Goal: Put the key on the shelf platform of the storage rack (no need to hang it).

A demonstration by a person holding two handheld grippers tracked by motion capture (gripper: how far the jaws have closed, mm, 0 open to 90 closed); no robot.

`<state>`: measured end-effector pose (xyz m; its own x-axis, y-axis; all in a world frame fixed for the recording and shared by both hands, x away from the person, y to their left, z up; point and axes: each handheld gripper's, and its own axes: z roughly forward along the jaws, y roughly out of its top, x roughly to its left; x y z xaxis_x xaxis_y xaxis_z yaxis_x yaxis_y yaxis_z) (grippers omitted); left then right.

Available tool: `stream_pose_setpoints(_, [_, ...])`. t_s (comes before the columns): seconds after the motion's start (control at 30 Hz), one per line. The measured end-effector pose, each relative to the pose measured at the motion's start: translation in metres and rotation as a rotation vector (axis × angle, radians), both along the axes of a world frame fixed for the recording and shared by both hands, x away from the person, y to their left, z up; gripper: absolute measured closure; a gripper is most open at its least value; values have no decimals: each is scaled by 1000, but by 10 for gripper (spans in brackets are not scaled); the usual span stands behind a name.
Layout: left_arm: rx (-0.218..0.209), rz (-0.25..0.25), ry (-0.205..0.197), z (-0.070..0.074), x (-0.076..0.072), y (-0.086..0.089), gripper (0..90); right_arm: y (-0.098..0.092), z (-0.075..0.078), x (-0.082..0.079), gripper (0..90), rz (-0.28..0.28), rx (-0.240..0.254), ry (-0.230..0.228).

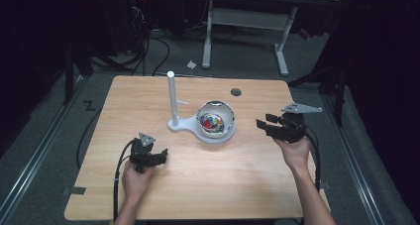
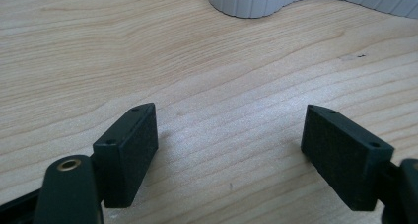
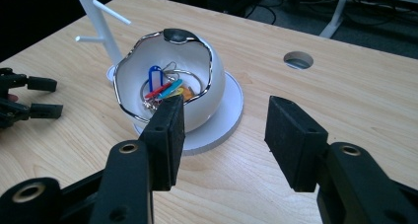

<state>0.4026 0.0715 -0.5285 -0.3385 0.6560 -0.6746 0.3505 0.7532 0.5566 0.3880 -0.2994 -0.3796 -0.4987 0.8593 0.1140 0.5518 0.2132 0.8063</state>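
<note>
A white egg-shaped bowl (image 1: 216, 118) with a silvery wavy rim stands on the round end of a white stand base (image 1: 190, 126); coloured clips on metal rings (image 3: 162, 90) lie inside it. A thin white post (image 1: 172, 98) with short pegs rises from the base's other end. My right gripper (image 1: 265, 122) hovers open to the right of the bowl, jaws pointing at it, nothing between them. My left gripper (image 1: 161, 154) is low over the table in front of the stand, open and empty. In the left gripper view its pads (image 2: 129, 147) frame bare wood below the ribbed base edge (image 2: 256, 2).
The wooden table (image 1: 198, 185) has a round cable hole (image 1: 236, 92) behind the bowl. Cables trail from both grippers toward the near edge. A white desk frame (image 1: 245, 31) and floor cables sit beyond the far edge. In the right gripper view the left gripper (image 3: 29, 98) is at far left.
</note>
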Motion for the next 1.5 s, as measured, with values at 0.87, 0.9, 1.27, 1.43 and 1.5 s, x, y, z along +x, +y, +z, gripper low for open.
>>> stream_pose_setpoints(0.87, [2, 0, 0, 0, 0, 0, 221, -24, -28, -41, 497, -45, 32, 25])
stream_pose_setpoints(0.9, [1, 0, 0, 0, 0, 0, 221, -24, -30, -42, 497, -45, 35, 26])
stream_pose_setpoints(1.27, [2, 0, 0, 0, 0, 0, 221, -23, -47, -48, 497, -38, 52, 54])
stream_pose_setpoints(1.43, [2, 0, 0, 0, 0, 0, 221, -22, -54, -49, 497, -35, 63, 68])
stream_pose_setpoints(1.5, [1, 0, 0, 0, 0, 0, 221, -21, -57, -50, 497, -39, 67, 76])
